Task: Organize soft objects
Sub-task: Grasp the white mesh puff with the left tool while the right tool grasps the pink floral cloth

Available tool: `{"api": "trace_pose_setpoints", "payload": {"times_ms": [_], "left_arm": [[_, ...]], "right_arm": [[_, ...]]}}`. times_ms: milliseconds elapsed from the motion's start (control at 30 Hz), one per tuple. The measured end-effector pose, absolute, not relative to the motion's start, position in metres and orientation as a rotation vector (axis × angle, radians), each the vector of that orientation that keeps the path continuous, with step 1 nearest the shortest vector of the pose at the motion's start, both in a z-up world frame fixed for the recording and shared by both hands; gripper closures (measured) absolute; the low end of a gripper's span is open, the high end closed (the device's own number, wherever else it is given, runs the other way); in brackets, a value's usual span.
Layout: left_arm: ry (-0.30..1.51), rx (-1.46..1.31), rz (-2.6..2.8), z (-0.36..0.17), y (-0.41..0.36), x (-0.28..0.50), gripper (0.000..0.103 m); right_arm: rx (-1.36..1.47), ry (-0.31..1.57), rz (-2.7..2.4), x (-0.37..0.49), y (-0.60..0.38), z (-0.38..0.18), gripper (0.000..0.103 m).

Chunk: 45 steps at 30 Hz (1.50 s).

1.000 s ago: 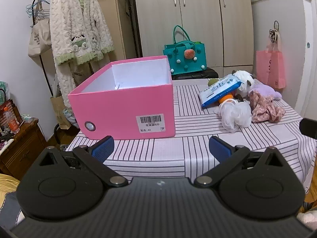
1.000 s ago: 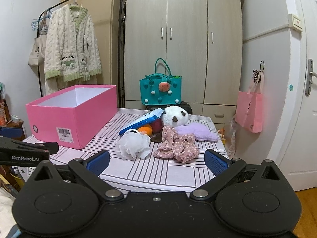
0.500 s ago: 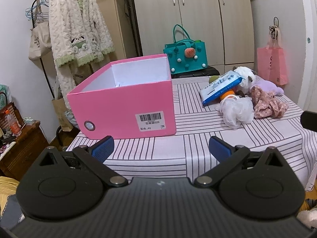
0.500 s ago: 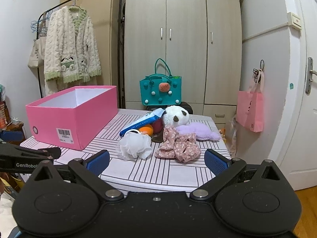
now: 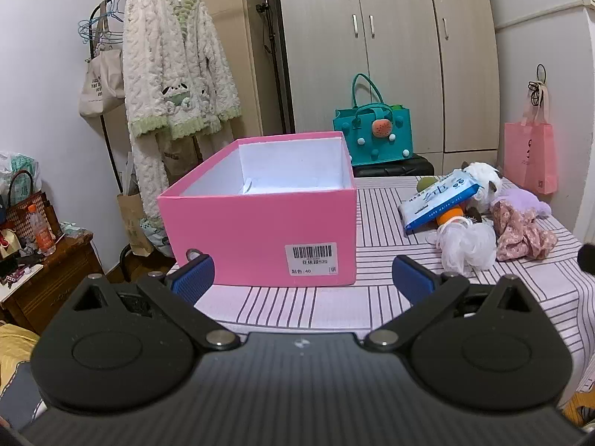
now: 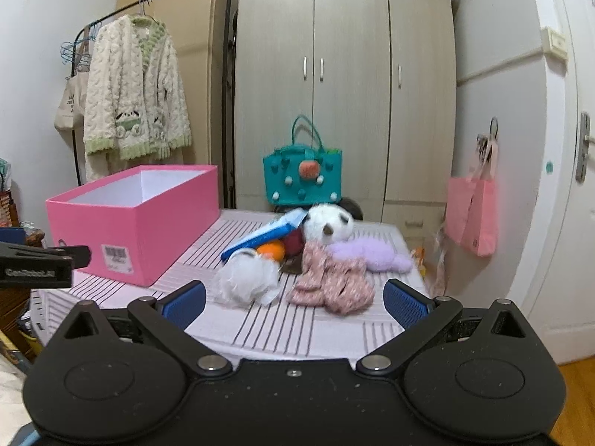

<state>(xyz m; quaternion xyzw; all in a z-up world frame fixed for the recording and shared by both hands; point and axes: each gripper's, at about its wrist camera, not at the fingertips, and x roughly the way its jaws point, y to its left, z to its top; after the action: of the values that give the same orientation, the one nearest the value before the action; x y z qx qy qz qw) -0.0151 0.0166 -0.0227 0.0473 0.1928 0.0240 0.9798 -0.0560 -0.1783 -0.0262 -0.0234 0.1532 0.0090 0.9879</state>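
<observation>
A striped desk (image 6: pixel 282 330) fills the middle of both views. In the left wrist view, an open pink box (image 5: pixel 260 223) sits at centre frame, its white inside apparently empty. The left tongs (image 5: pixel 303 278) sit at the lower centre, spread wide with nothing between them, just in front of the box.

In the right wrist view, the right tongs (image 6: pixel 293 303) are likewise spread wide and empty at the lower centre. Just beyond them, at centre frame, lies a pile of soft things: a white mesh bath puff (image 6: pixel 247 278), a crumpled pink floral cloth (image 6: pixel 333 284), a purple fluffy item (image 6: pixel 370 254), a white plush toy (image 6: pixel 329 223) and a blue flat packet (image 6: pixel 269 234) leaning over an orange ball (image 6: pixel 271 249).

The puff and the cloth sit nearest the tongs. Both look very light and limp; they would likely squash flat, so pinching deep into the bulk of the puff or a thick fold of cloth seems safest. The packet looks slippery.
</observation>
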Motion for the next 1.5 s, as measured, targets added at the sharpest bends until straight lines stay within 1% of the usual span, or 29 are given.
{"api": "trace_pose_setpoints", "payload": {"times_ms": [167,300,433,533,633,767,833,900,1000,1100,1133,1400,1433,1500], "left_arm": [[0.387,0.067,-0.077,-0.016,0.017,-0.009,0.000],[0.381,0.033,-0.149,-0.012,0.012,0.000,0.000],[0.392,-0.001,-0.195,-0.014,0.004,0.015,0.000],[0.381,-0.012,-0.205,-0.017,-0.005,0.025,0.003],[0.345,0.018,-0.193,-0.019,-0.018,0.033,0.003],[0.366,0.016,-0.247,-0.024,-0.032,0.052,0.004],[0.380,0.027,-0.271,-0.028,-0.041,0.060,0.008],[0.396,0.028,-0.290,-0.032,-0.050,0.068,0.009],[0.420,0.022,-0.316,-0.037,-0.062,0.079,0.014],[0.455,0.043,-0.346,-0.044,-0.077,0.092,0.022],[0.464,0.048,-0.353,-0.047,-0.080,0.096,0.025],[0.542,0.060,-0.367,-0.064,-0.095,0.129,0.031],[0.573,0.056,-0.367,-0.069,-0.095,0.134,0.036],[0.630,0.019,-0.368,-0.078,-0.093,0.141,0.042]], "right_arm": [[-0.136,0.228,-0.032,-0.045,-0.185,-0.030,0.000],[-0.117,0.207,0.127,-0.037,-0.203,-0.032,0.000],[-0.029,0.269,0.179,-0.020,-0.223,-0.044,0.000],[-0.029,0.317,0.157,-0.006,-0.229,-0.053,0.000],[-0.039,0.358,0.149,0.008,-0.236,-0.059,0.000],[-0.031,0.425,0.203,0.031,-0.243,-0.064,0.001],[-0.042,0.436,0.224,0.042,-0.245,-0.065,0.001],[-0.051,0.445,0.238,0.051,-0.246,-0.068,0.002],[-0.005,0.467,0.273,0.068,-0.252,-0.072,0.007],[0.000,0.461,0.332,0.075,-0.256,-0.074,0.014],[-0.010,0.451,0.335,0.077,-0.256,-0.074,0.014],[-0.010,0.484,0.294,0.098,-0.269,-0.071,0.015],[-0.008,0.494,0.288,0.102,-0.269,-0.071,0.015],[-0.006,0.525,0.276,0.111,-0.268,-0.074,0.016]]}}
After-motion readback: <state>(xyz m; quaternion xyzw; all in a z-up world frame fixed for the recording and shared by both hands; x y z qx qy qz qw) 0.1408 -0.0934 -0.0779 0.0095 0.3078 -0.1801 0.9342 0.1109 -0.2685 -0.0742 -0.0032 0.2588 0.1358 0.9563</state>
